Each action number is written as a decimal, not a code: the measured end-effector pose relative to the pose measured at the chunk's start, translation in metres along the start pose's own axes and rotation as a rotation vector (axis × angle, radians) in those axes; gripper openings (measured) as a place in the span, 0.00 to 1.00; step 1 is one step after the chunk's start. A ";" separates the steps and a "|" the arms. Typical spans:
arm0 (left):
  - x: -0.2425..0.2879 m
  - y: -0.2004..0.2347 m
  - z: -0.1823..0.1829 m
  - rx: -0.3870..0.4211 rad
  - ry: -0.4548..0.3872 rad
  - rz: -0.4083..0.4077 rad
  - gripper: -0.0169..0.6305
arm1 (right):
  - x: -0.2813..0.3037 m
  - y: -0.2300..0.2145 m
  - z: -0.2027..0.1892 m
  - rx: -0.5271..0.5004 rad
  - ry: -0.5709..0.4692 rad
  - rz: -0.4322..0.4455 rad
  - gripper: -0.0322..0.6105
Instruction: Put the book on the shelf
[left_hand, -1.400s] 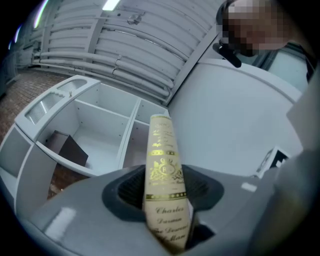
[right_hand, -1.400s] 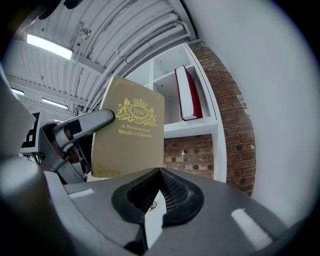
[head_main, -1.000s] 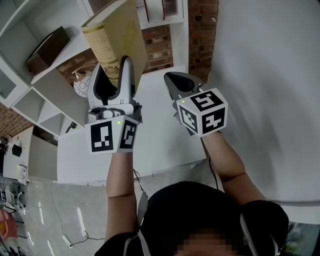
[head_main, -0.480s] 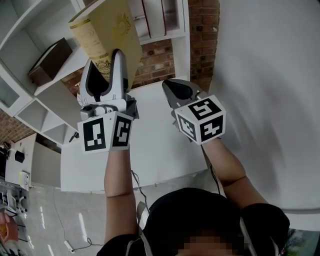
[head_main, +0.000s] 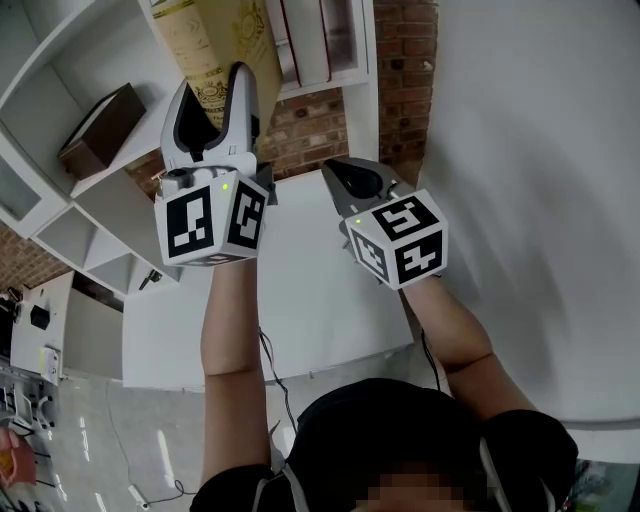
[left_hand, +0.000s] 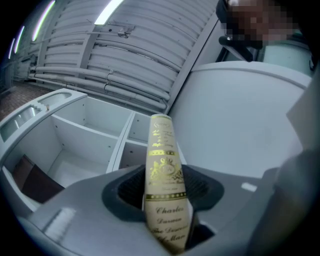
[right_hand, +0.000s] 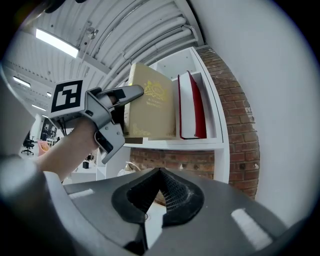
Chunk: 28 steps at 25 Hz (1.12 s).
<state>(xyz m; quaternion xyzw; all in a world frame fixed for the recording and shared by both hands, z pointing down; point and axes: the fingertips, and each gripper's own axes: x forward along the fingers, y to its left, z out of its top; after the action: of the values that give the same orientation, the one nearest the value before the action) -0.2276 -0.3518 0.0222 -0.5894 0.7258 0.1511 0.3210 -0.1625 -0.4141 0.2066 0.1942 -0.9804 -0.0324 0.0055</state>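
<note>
A tan book with gold lettering (head_main: 215, 45) is raised up against the white shelf (head_main: 330, 75), held by its spine end in my left gripper (head_main: 212, 105), which is shut on it. In the left gripper view the gold-printed spine (left_hand: 164, 180) stands upright between the jaws. From the right gripper view the book (right_hand: 152, 107) stands at the shelf board's front edge, left of a red-and-white book (right_hand: 191, 107), with the left gripper (right_hand: 112, 102) clamped on it. My right gripper (head_main: 350, 185) hangs lower to the right, shut and holding nothing; its jaws (right_hand: 159, 192) meet.
The white shelf unit has open cubbies at the left, one holding a dark brown box (head_main: 95, 115). A brick wall (head_main: 310, 120) lies behind the shelf. A white table (head_main: 290, 290) is below both arms and a plain white wall (head_main: 540, 200) at the right.
My left gripper has lifted the tan book upward and toward the shelf compartment. The right gripper has stayed nearly still.
</note>
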 end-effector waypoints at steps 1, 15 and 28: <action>0.004 0.000 -0.002 0.006 0.002 -0.001 0.34 | 0.000 -0.002 -0.001 -0.003 0.003 -0.004 0.04; 0.045 -0.002 -0.033 -0.030 0.065 0.029 0.35 | 0.010 -0.011 -0.005 -0.013 0.033 -0.019 0.04; 0.055 -0.005 -0.039 -0.037 0.068 0.031 0.34 | 0.016 -0.014 0.011 -0.008 0.002 -0.031 0.04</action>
<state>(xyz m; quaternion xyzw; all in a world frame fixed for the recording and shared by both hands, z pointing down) -0.2396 -0.4176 0.0167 -0.5885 0.7425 0.1494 0.2830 -0.1724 -0.4324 0.1946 0.2094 -0.9771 -0.0362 0.0068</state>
